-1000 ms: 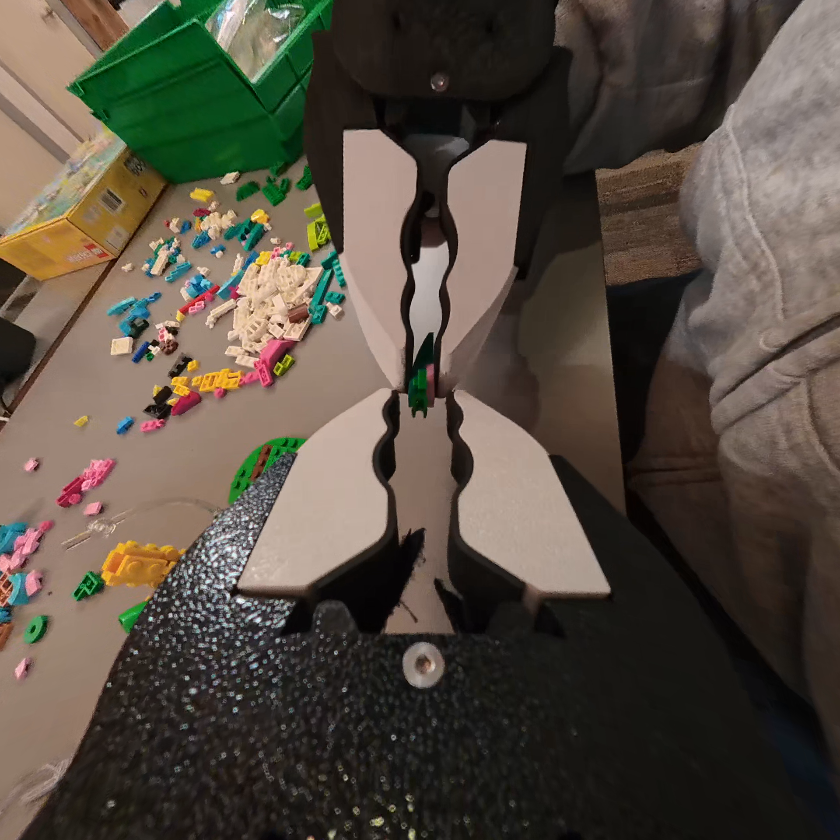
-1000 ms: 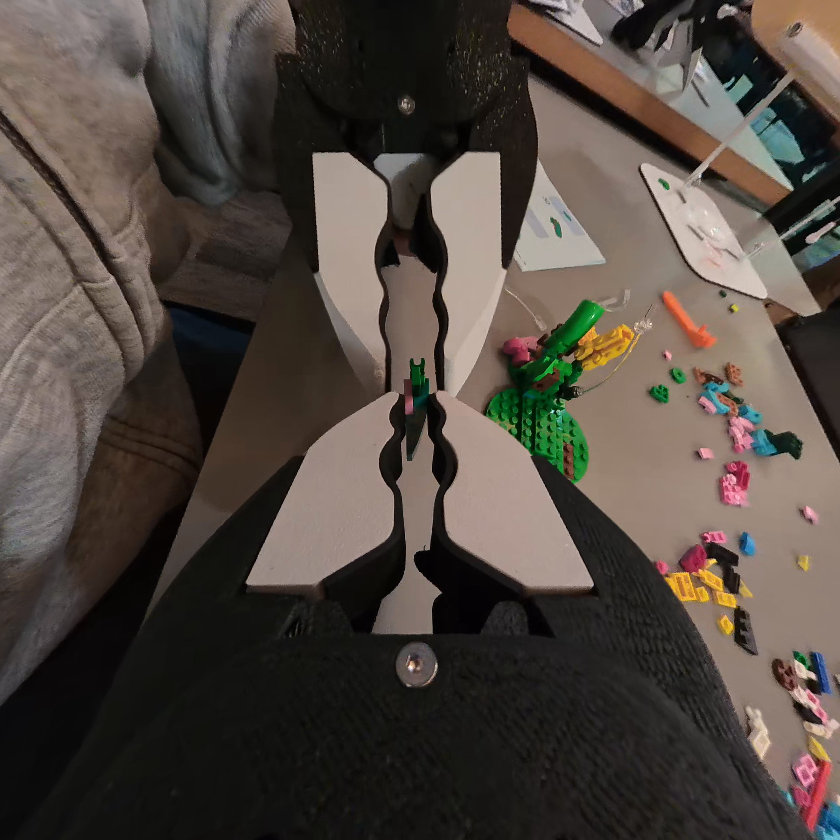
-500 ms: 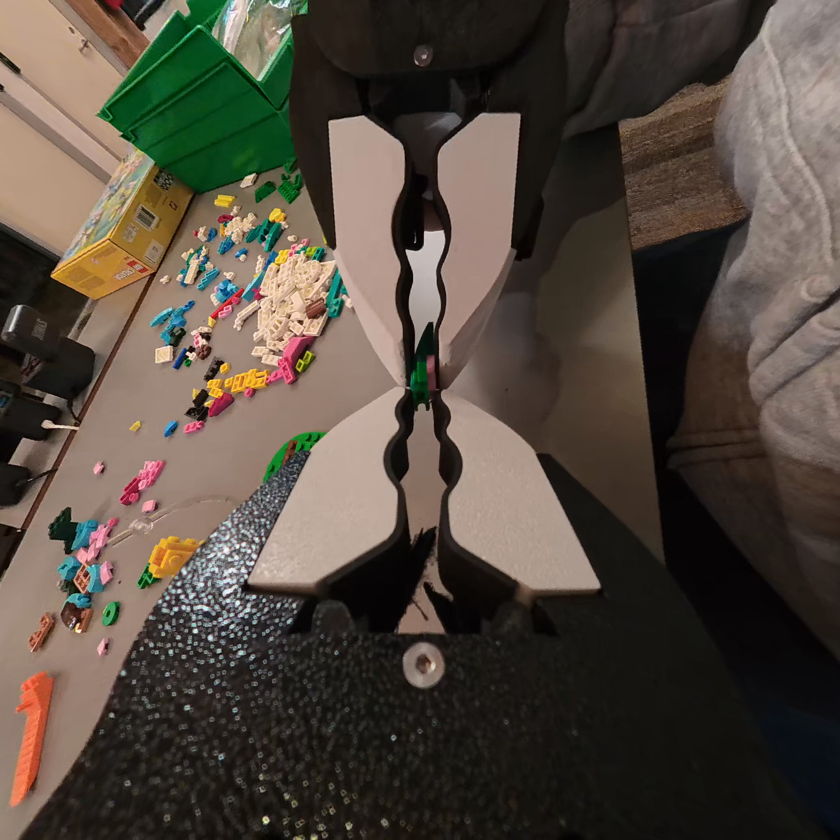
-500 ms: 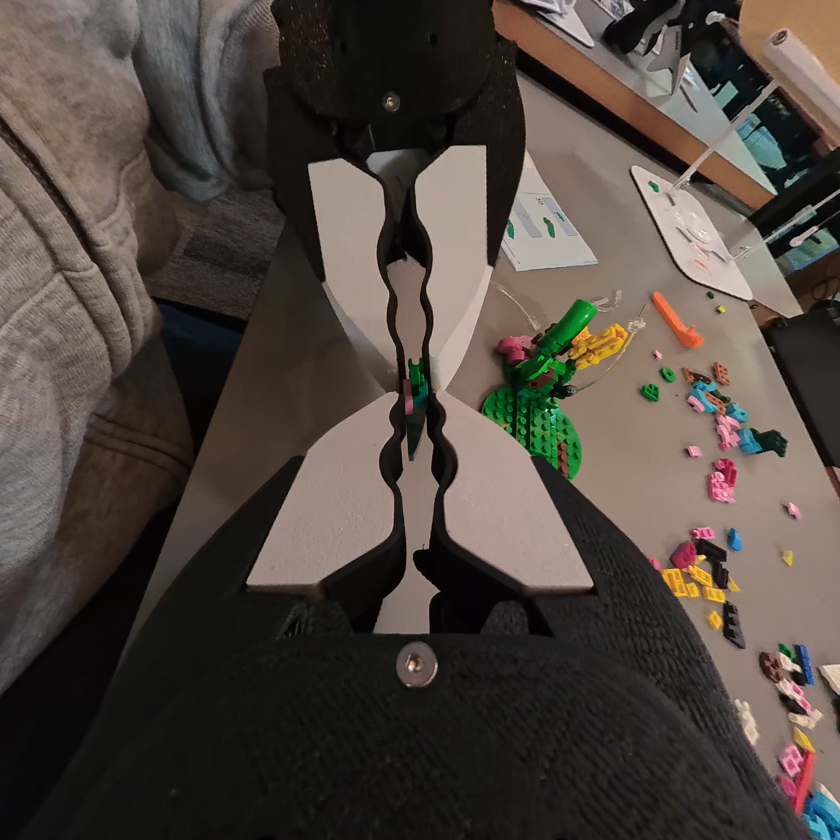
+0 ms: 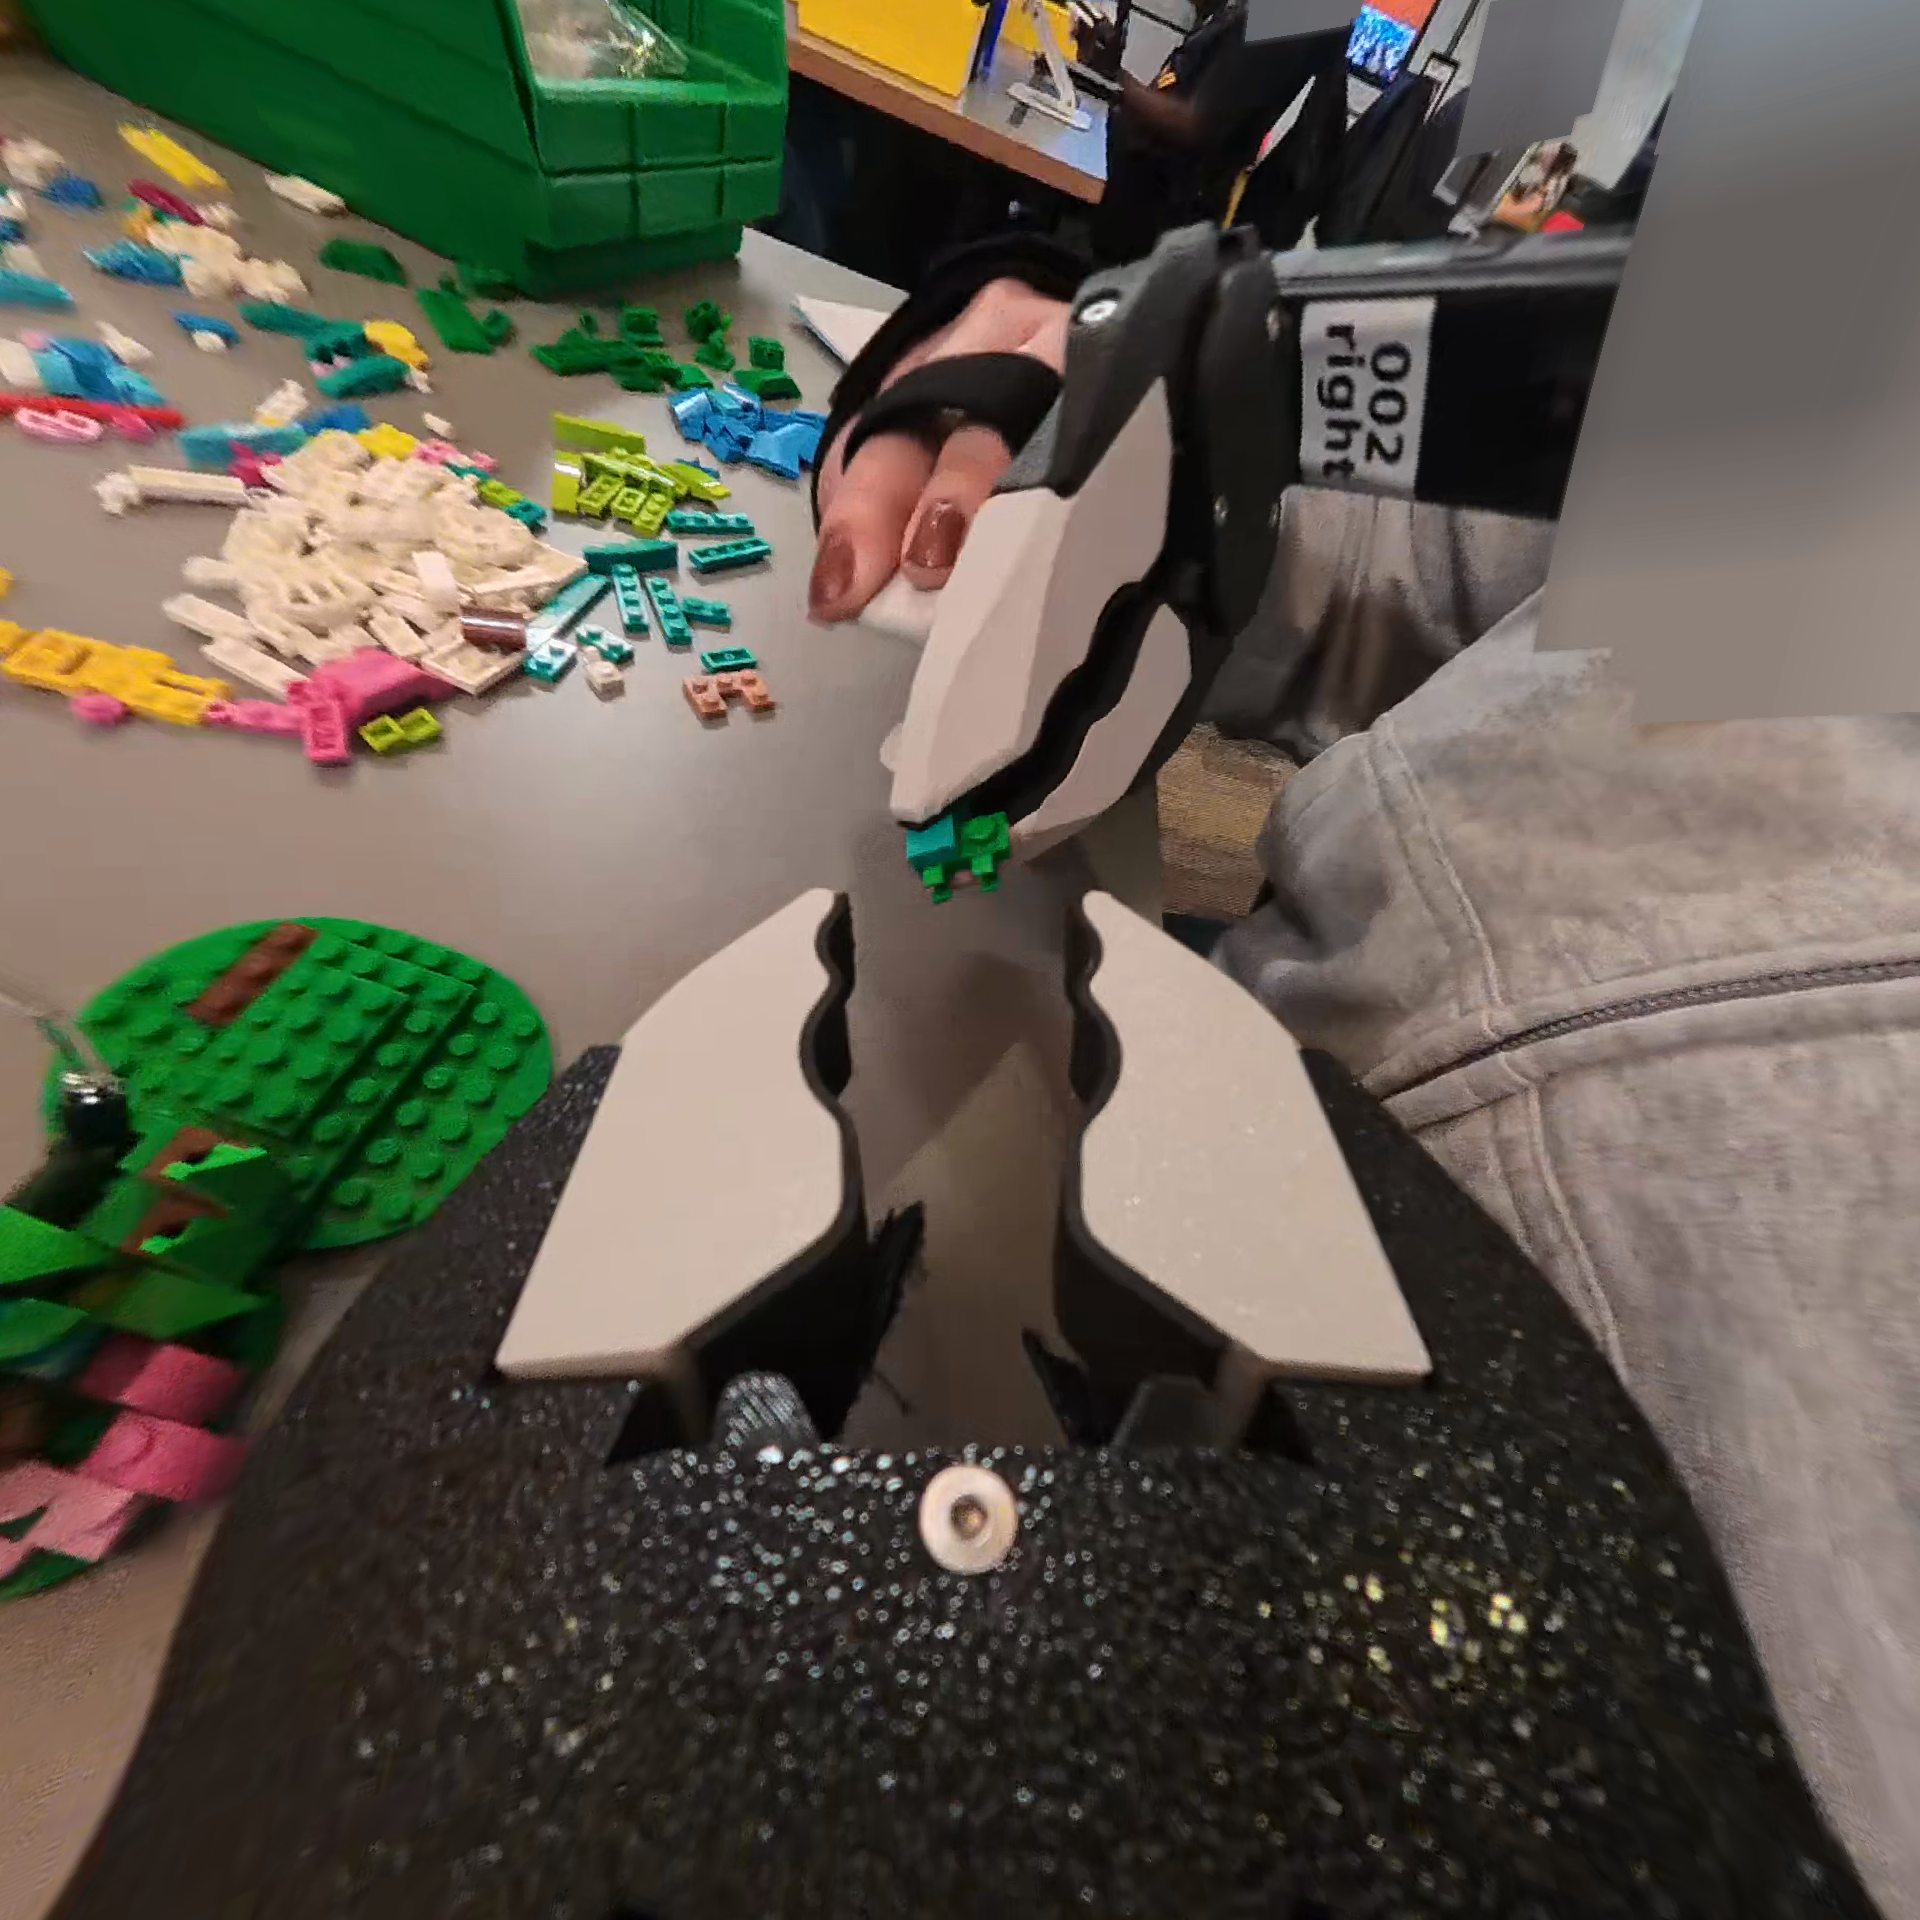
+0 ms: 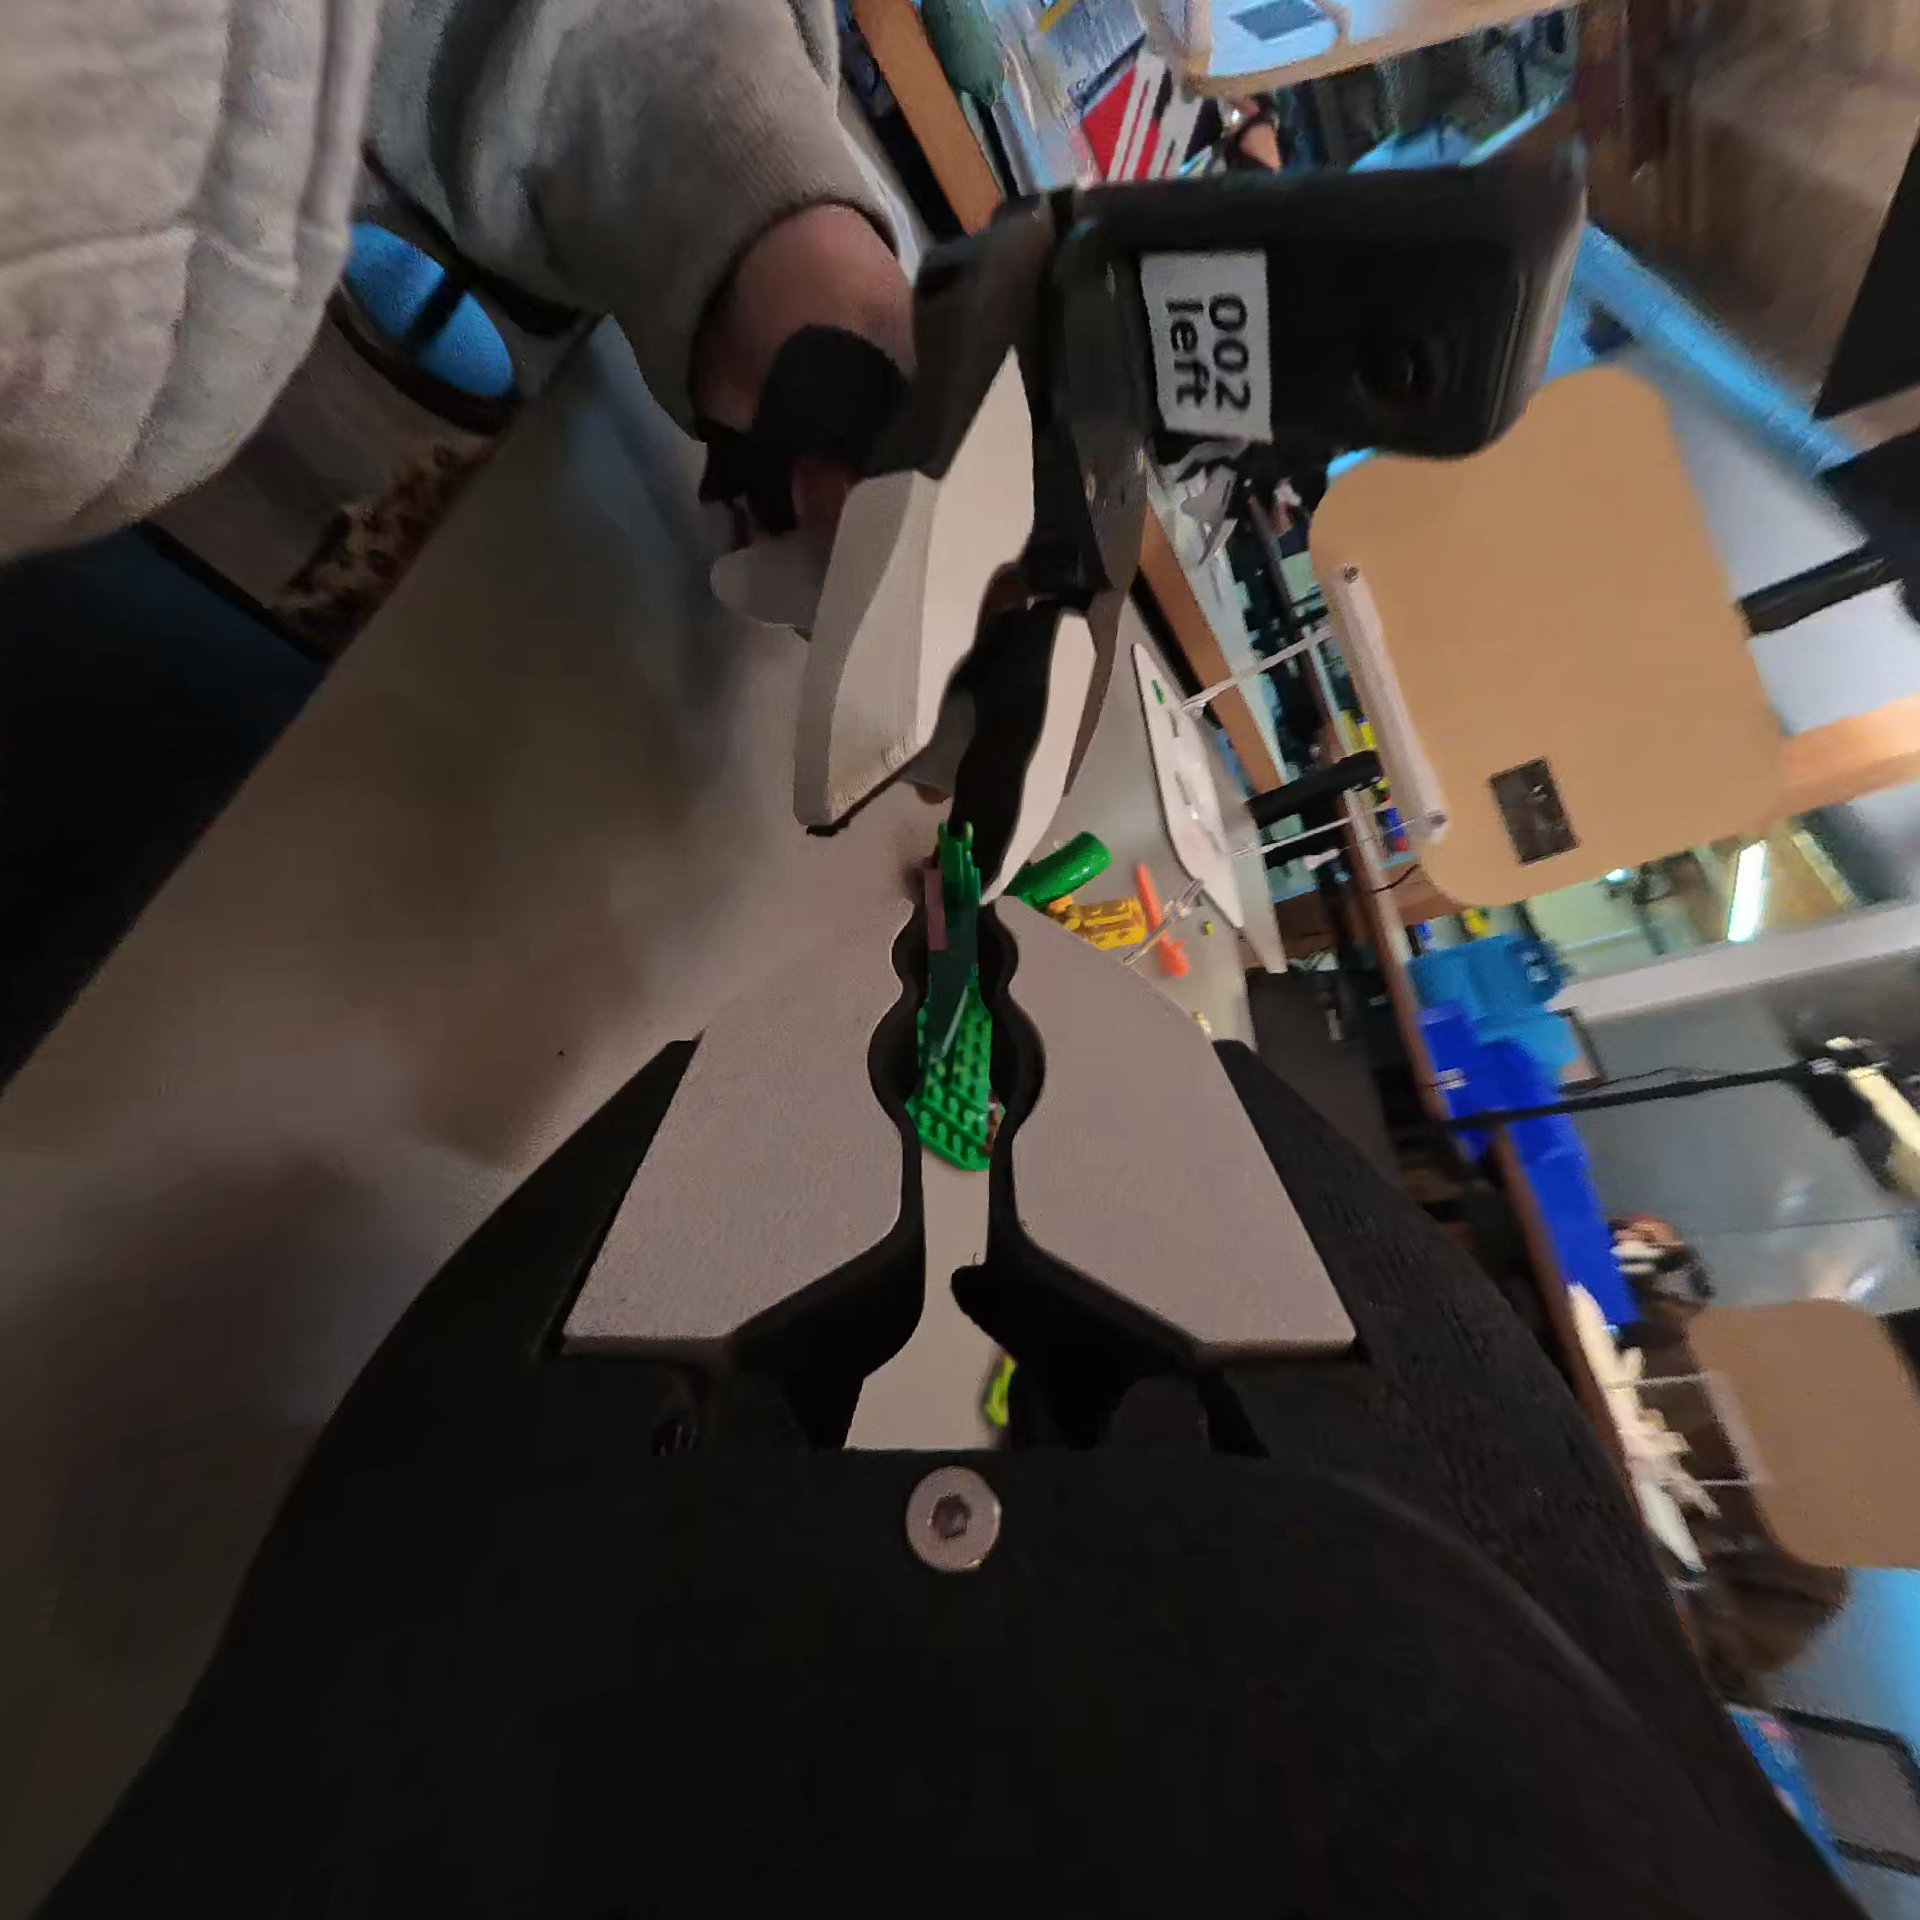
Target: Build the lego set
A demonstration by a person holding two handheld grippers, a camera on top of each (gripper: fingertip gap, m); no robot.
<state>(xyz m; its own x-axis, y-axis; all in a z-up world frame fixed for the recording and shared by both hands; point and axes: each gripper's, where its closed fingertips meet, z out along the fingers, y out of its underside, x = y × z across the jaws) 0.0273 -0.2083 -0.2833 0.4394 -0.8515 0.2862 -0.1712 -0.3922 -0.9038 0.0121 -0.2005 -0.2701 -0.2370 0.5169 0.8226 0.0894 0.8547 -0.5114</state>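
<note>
My right gripper [image 6: 961,914] is shut on a small green brick assembly [image 6: 956,894] with a teal and a pink part. The left wrist view shows it [image 5: 956,847] pinched at the right gripper's fingertips [image 5: 914,790], above the grey table [image 5: 582,831]. My left gripper [image 5: 961,914] is open and empty, just below and short of that assembly, not touching it. It also shows in the right wrist view [image 6: 914,831], jaws apart. A round green baseplate [image 5: 312,1070] lies to the left on the table.
Green bins [image 5: 582,135] stand at the back left, with heaps of loose bricks [image 5: 364,582] in front. A green and pink plant build [image 5: 104,1299] is at the lower left. A person's grey sweater [image 5: 1610,1143] fills the right. An orange tool [image 6: 1158,904] lies farther off. The grippers are tip to tip, or close to it.
The two grippers met tip to tip on the green assembly. My left gripper has opened, let go and drawn back. My right gripper keeps the assembly. Both views have swung.
</note>
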